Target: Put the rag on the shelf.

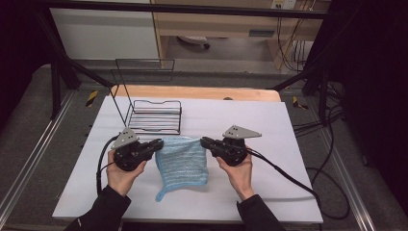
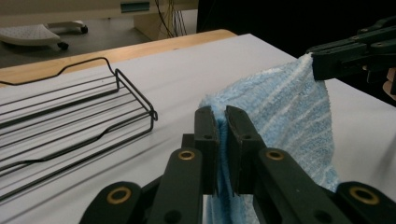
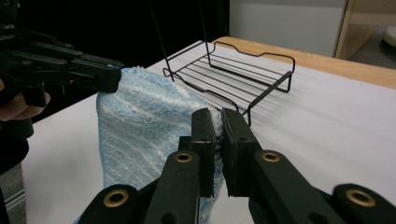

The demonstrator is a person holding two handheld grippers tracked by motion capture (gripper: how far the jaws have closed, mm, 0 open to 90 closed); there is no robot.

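A light blue striped towel [image 1: 183, 162] hangs between both grippers over the white table, its lower part and a small loop resting on the surface. My left gripper [image 1: 158, 144] is shut on the towel's left top corner, and my right gripper [image 1: 206, 142] is shut on the right top corner. In the left gripper view the jaws pinch the towel [image 2: 285, 112] at my left gripper [image 2: 222, 122], with the other gripper [image 2: 348, 58] holding the far corner. In the right gripper view my right gripper [image 3: 218, 122] clamps the towel [image 3: 140, 126], and the other gripper [image 3: 70, 65] grips its far corner.
A black wire rack [image 1: 155, 116] with a tall wire back stands just behind the towel, also seen as the rack [image 2: 70, 116] and the rack [image 3: 238, 70]. The white table cover [image 1: 269, 130] lies over a wooden top [image 1: 192, 92]. Cables trail off the right side.
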